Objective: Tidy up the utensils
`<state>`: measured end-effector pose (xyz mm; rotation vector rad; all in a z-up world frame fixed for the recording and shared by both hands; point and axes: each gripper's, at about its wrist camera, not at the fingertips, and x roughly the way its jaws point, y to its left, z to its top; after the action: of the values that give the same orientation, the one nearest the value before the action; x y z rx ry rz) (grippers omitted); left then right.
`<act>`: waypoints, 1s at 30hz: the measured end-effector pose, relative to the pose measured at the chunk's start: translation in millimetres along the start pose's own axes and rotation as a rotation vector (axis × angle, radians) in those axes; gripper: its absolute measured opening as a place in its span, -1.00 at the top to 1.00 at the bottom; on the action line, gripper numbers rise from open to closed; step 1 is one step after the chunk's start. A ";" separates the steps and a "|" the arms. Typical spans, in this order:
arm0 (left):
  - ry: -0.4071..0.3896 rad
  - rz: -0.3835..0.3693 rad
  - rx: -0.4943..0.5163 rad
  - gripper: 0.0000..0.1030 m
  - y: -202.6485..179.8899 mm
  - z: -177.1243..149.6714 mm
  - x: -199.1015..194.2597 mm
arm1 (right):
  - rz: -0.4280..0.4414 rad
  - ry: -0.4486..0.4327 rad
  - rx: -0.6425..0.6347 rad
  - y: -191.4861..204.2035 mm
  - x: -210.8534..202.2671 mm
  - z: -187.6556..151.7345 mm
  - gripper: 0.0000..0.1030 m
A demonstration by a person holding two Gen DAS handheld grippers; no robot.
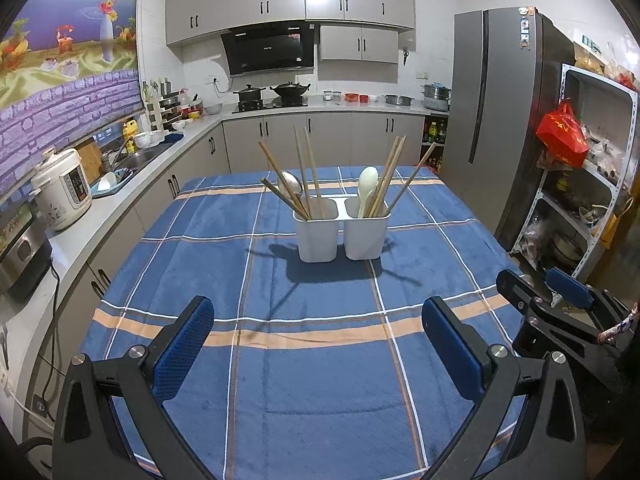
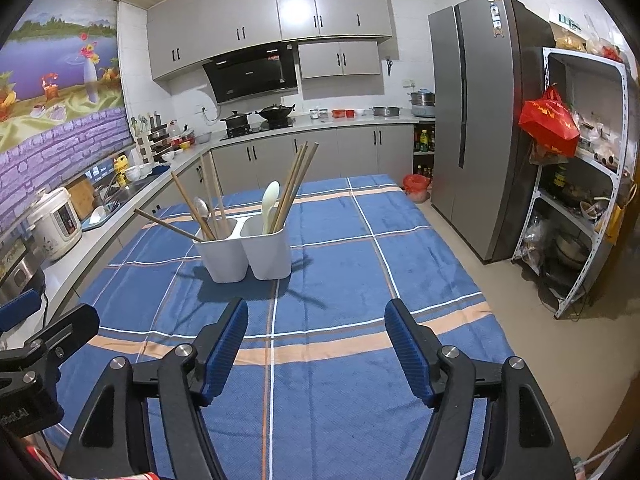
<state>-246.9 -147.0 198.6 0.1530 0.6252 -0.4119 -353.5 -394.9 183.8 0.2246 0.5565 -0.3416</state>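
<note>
Kitchen, blue plaid surface, white twin holder with chopsticks and spoons, left gripper and right gripper fingers both spread, empty

White plastic two-compartment utensil holder upright mid-table on the blue plaid tablecloth. Left compartment: wooden chopsticks fanned and leaning, plus a metal spoon. Right compartment: more wooden chopsticks leaning right, white plastic spoon bowl-up.
</note>
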 end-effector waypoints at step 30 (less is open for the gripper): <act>0.046 -0.034 -0.014 -1.00 -5.3 -8.8 -1.5 | -0.018 -0.020 0.001 -9.1 -10.3 -4.5 -0.52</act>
<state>-255.0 -149.0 192.4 0.1390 0.6762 -0.4376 -367.2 -399.3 184.7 0.2167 0.5387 -0.3609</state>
